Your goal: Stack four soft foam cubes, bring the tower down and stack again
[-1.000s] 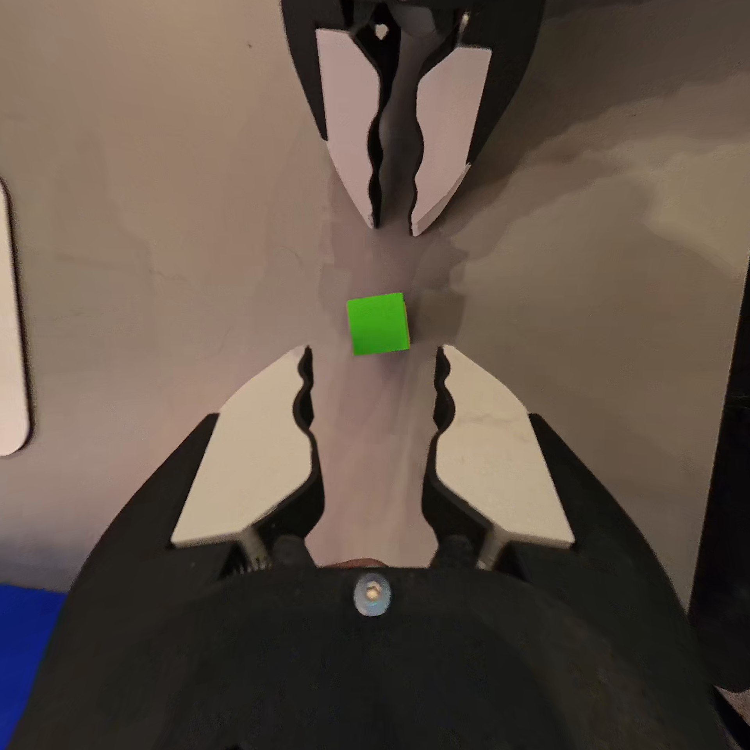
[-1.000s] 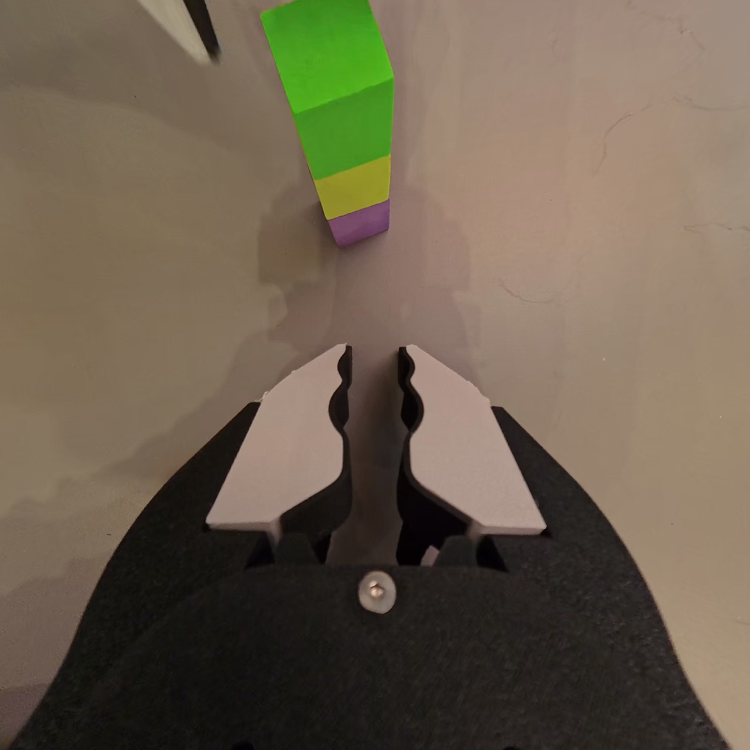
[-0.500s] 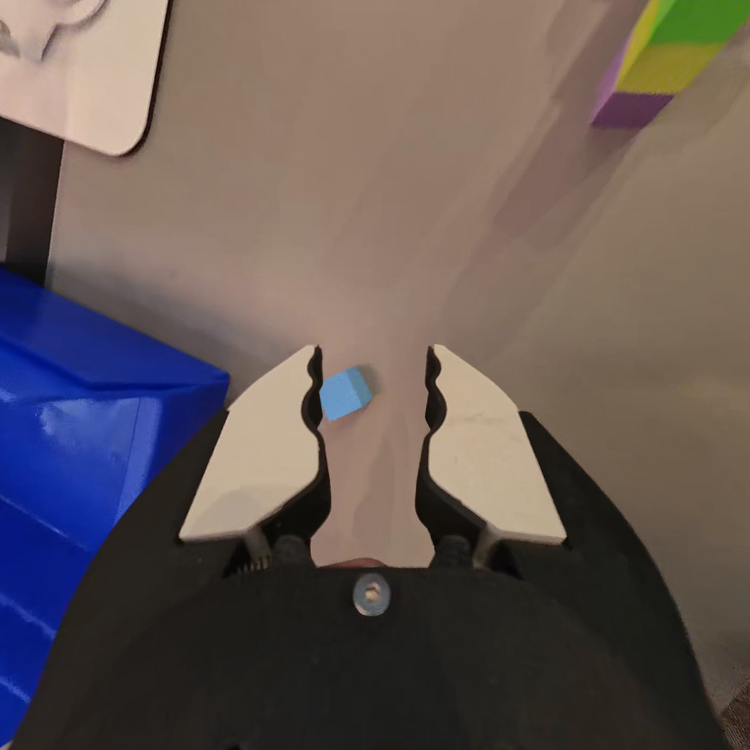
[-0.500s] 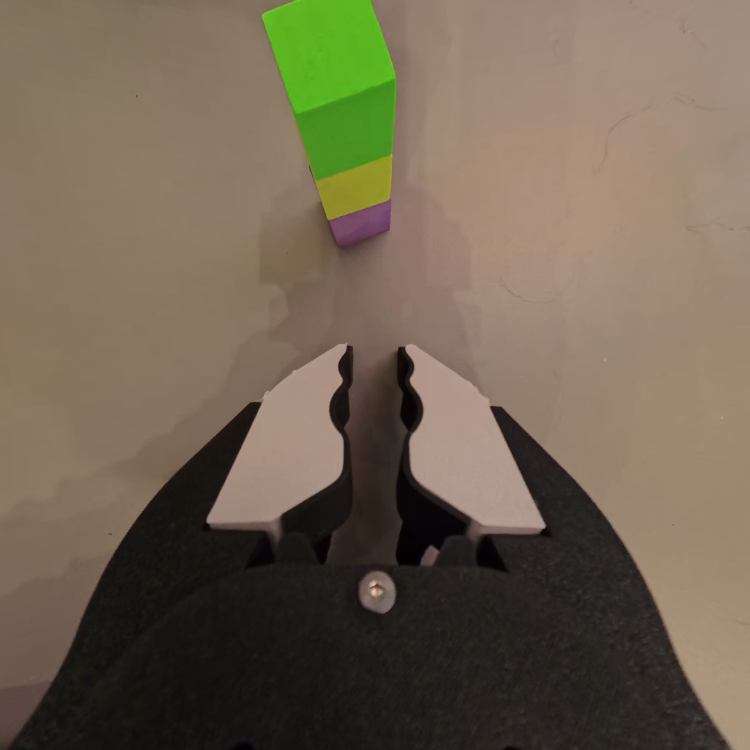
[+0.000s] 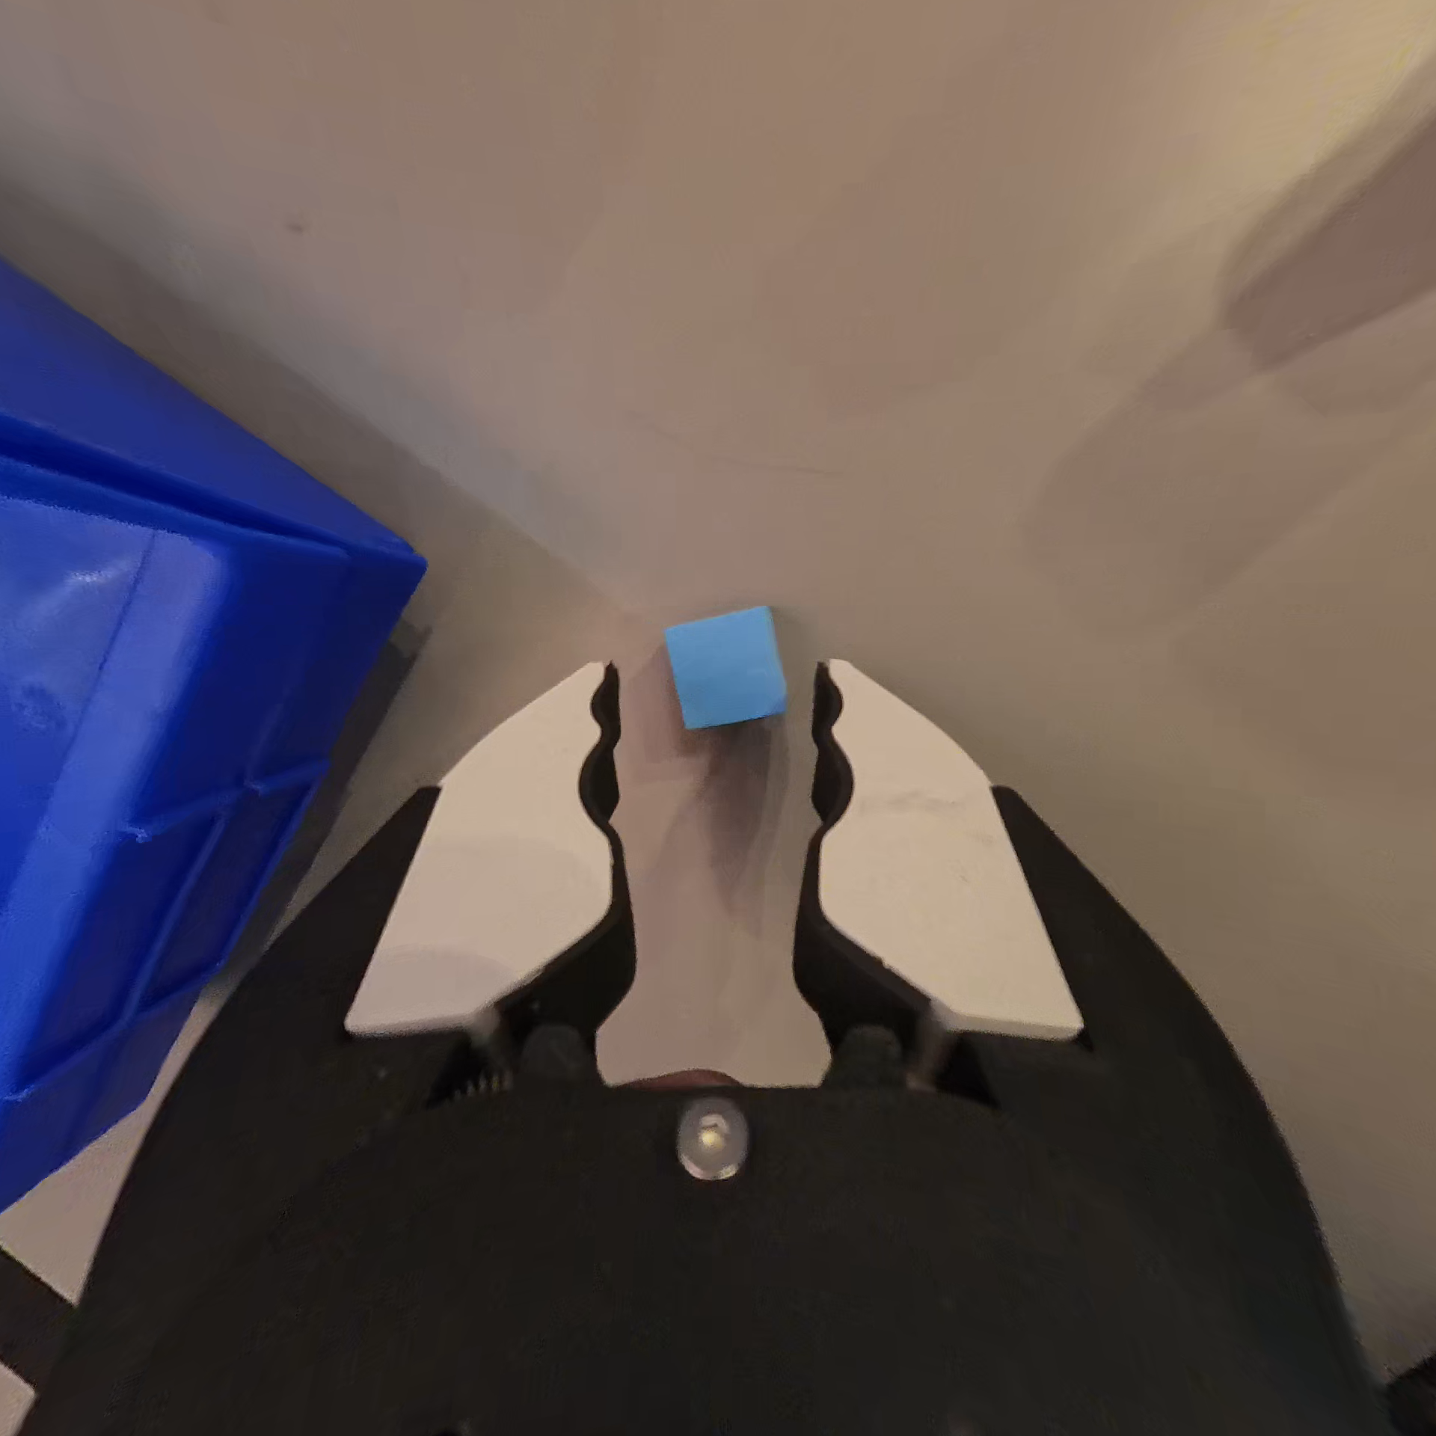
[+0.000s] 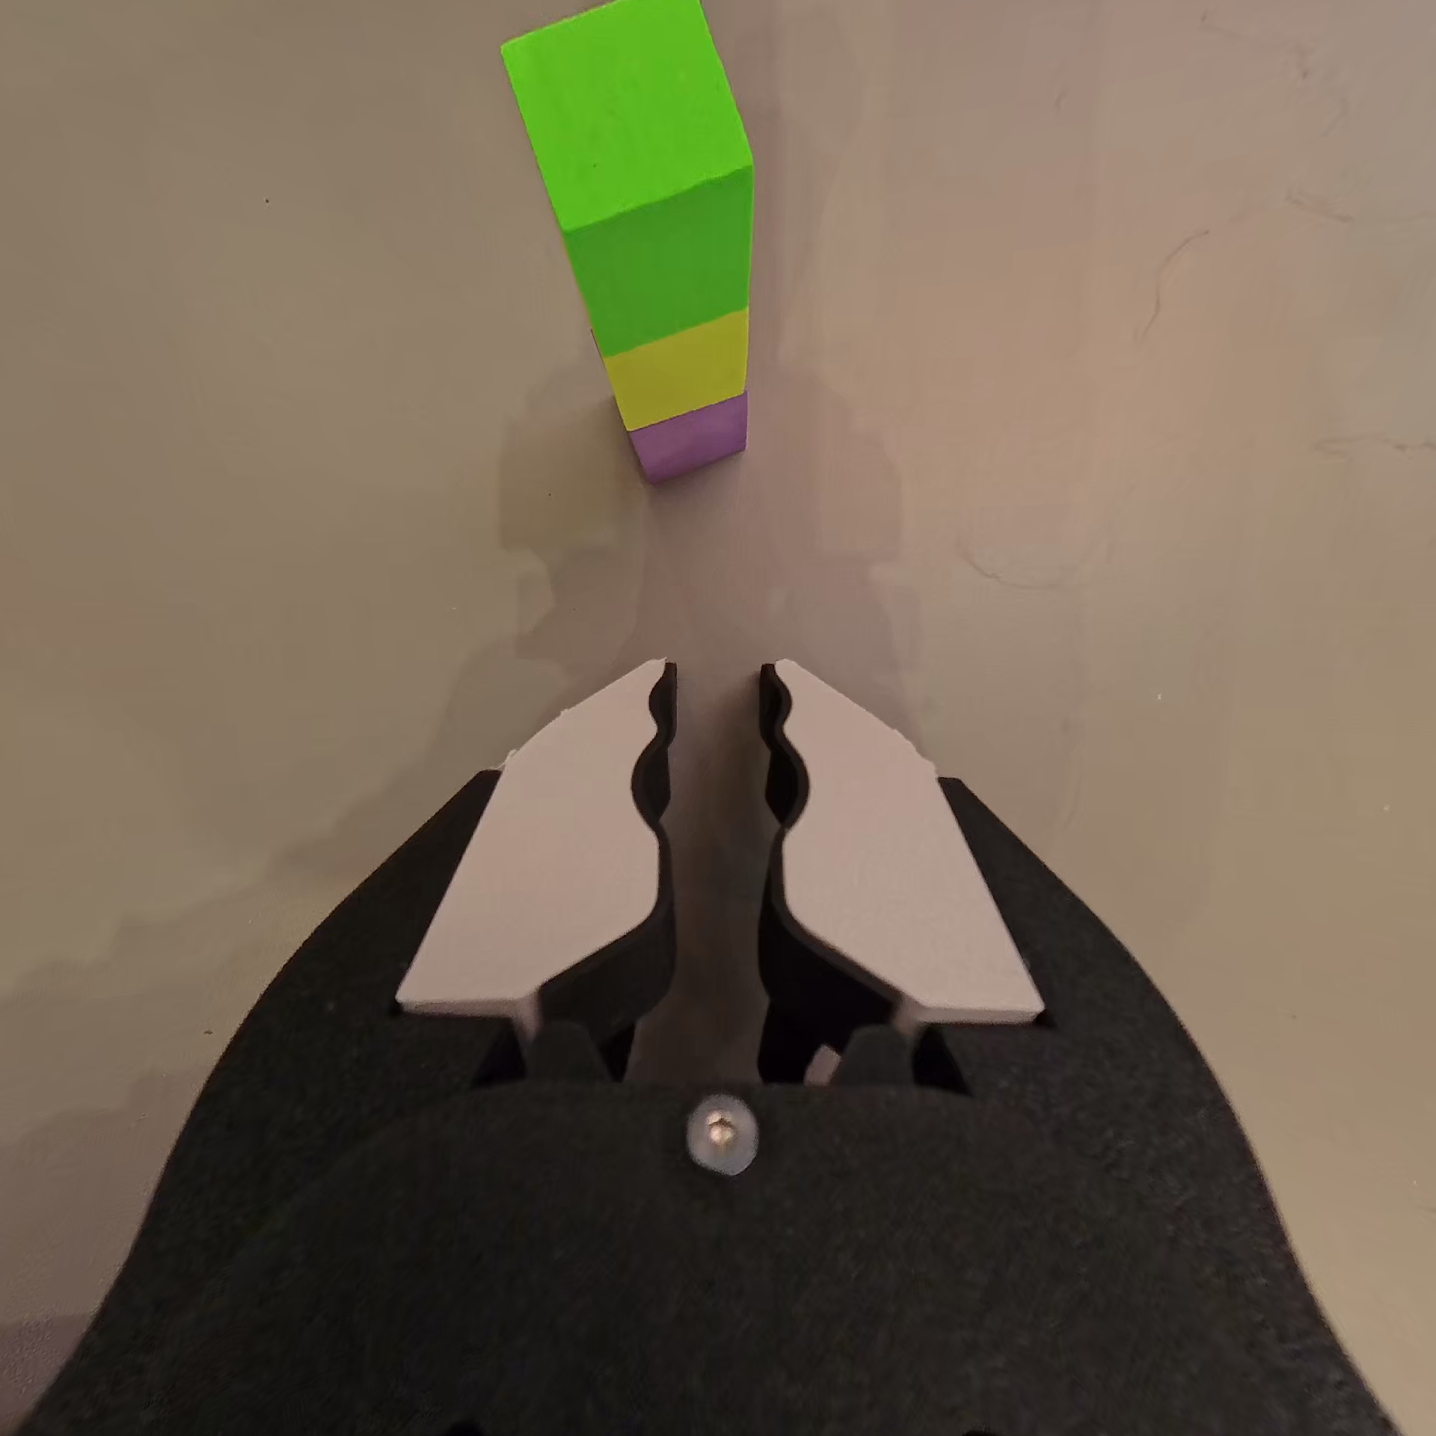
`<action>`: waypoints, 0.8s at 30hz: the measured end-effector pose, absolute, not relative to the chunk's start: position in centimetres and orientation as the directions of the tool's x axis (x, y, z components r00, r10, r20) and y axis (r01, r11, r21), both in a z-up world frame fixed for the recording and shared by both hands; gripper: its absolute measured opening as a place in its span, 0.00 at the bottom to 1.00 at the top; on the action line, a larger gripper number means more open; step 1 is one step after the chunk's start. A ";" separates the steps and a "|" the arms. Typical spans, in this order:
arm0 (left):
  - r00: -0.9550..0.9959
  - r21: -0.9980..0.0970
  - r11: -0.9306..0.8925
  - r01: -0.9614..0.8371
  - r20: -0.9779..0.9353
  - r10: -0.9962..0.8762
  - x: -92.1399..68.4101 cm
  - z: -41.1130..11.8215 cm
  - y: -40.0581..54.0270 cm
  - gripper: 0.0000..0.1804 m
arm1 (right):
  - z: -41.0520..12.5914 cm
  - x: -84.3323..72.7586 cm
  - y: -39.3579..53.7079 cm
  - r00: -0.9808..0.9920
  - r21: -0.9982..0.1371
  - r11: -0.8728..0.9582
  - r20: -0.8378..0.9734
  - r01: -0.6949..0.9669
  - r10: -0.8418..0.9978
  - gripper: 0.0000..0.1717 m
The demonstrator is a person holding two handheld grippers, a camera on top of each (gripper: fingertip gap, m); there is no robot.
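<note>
In the left wrist view a light blue foam cube (image 5: 725, 667) lies on the grey table just ahead of my left gripper (image 5: 713, 676). The left gripper is open, with a gap showing on both sides between the cube and the fingertips (image 5: 855, 684). In the right wrist view a tower stands ahead of my right gripper (image 6: 717, 674): a purple cube (image 6: 690, 440) at the bottom, a yellow cube (image 6: 677, 371) on it and a green cube (image 6: 645, 179) on top. The right gripper is empty, its jaws a narrow gap apart, well short of the tower.
A blue plastic bin (image 5: 155, 746) stands close to the left of the left gripper. The grey table (image 6: 1088, 388) stretches around the tower on both sides. Left tips to right tips: about 30 centimetres. The green cube (image 6: 645, 179) is closer to my right gripper, around 9 centimetres from its tips; the left tips are 20 centimetres off.
The left gripper has swung away from the green-topped tower toward the blue bin and come down over the light blue cube, its jaws narrowing a little. The right gripper has stayed put.
</note>
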State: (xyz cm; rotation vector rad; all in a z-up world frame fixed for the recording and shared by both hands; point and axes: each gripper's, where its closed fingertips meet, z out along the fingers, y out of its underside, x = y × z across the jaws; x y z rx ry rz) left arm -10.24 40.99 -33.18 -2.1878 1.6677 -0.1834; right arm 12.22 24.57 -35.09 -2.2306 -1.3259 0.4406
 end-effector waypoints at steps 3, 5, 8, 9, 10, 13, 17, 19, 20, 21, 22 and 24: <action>0.306 -0.355 -0.252 -0.900 -0.106 -0.946 -10.2 -33.6 41.0 0.23 | -35.1 12.2 24.6 0.472 -0.573 -0.397 -0.020 0.717 0.882 0.12; 0.317 -0.341 -0.261 -0.903 -0.118 -0.941 -10.1 -33.6 41.2 0.17 | -35.1 12.2 24.6 0.471 -0.572 -0.396 -0.019 0.718 0.882 0.12; 0.317 -0.326 -0.266 -0.907 -0.114 -0.941 -9.9 -33.6 41.1 0.14 | -35.1 12.2 24.6 0.471 -0.571 -0.396 -0.019 0.719 0.882 0.12; 0.316 -0.316 -0.267 -0.910 -0.115 -0.942 -9.9 -33.6 41.1 0.14 | -35.1 12.2 24.5 0.470 -0.571 -0.395 -0.019 0.719 0.882 0.12; 0.314 -0.312 -0.262 -0.913 -0.126 -0.941 -9.9 -33.4 41.1 0.14 | -35.1 12.2 24.5 0.470 -0.572 -0.396 -0.019 0.718 0.882 0.12; 0.302 -0.339 -0.245 -0.908 -0.125 -0.945 -8.9 -32.2 40.4 0.14 | -35.1 12.2 24.5 0.470 -0.572 -0.395 -0.019 0.718 0.882 0.12; 0.213 -0.375 -0.144 -0.916 -0.150 -0.965 -6.2 -29.3 38.0 0.14 | -35.1 12.2 24.5 0.469 -0.573 -0.394 -0.019 0.719 0.883 0.12; 0.162 -0.398 -0.089 -0.913 -0.155 -0.975 -4.3 -27.7 36.3 0.14 | -35.1 12.2 24.5 0.470 -0.573 -0.394 -0.018 0.719 0.883 0.12; 0.135 -0.406 -0.062 -0.912 -0.153 -0.979 -3.4 -26.9 35.4 0.14 | -35.1 12.2 24.5 0.470 -0.572 -0.393 -0.016 0.719 0.883 0.12; 0.105 -0.411 -0.033 -0.911 -0.155 -0.982 -2.5 -26.3 34.6 0.14 | -35.1 12.2 24.5 0.470 -0.573 -0.393 -0.016 0.719 0.883 0.12; 0.074 -0.415 -0.001 -0.910 -0.160 -0.984 -1.6 -25.7 33.7 0.14 | -35.1 12.2 24.5 0.470 -0.575 -0.392 -0.015 0.718 0.883 0.12; 0.012 -0.417 0.059 -0.907 -0.166 -0.986 0.0 -24.8 31.9 0.14 | -35.1 12.2 24.5 0.469 -0.582 -0.392 -0.020 0.712 0.883 0.12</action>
